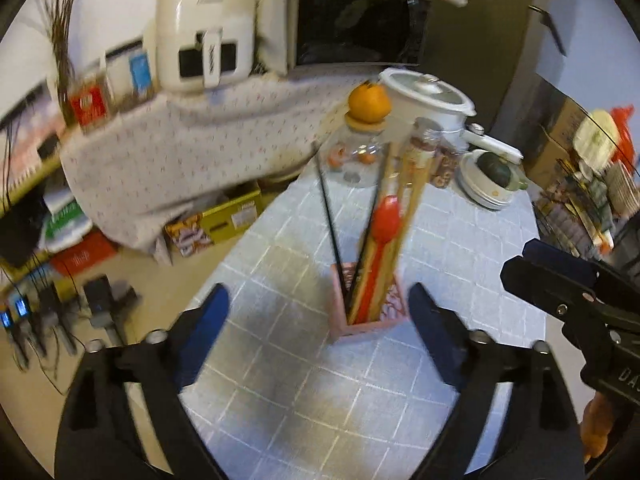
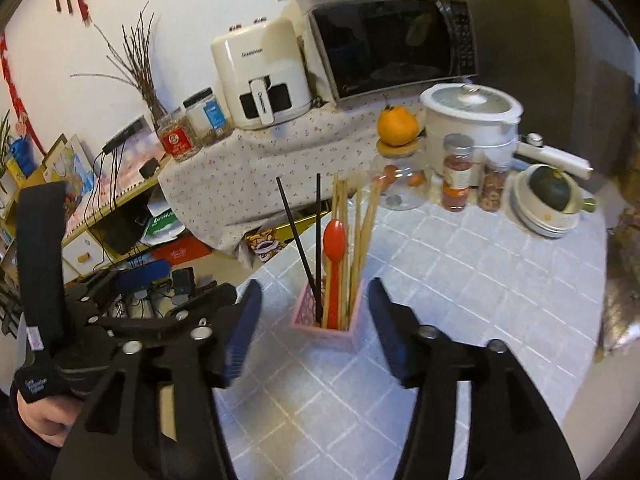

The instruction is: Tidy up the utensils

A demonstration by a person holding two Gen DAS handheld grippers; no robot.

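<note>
A pink lattice utensil holder (image 1: 362, 326) (image 2: 320, 330) stands upright on the tiled table. In it are a red plastic spoon (image 1: 386, 220) (image 2: 334, 240), several wooden chopsticks (image 1: 404, 200) (image 2: 366, 220) and two black chopsticks (image 1: 328, 208) (image 2: 298, 240). My left gripper (image 1: 318, 294) is open, its fingers wide on either side of the holder and short of it, touching nothing. My right gripper (image 2: 314, 292) is also open just before the holder, with nothing between its pads. Each gripper shows in the other's view: the right gripper (image 1: 520, 264) at the right, the left gripper (image 2: 176, 284) at the left.
Behind the holder stand a glass jar topped with an orange (image 2: 397, 122), spice jars (image 2: 457, 172), a white rice cooker (image 2: 472, 116) and stacked bowls holding a green squash (image 2: 550, 190). A microwave (image 2: 394, 46) and air fryer (image 2: 262, 80) sit on a cloth-covered shelf. The table's edge curves at left.
</note>
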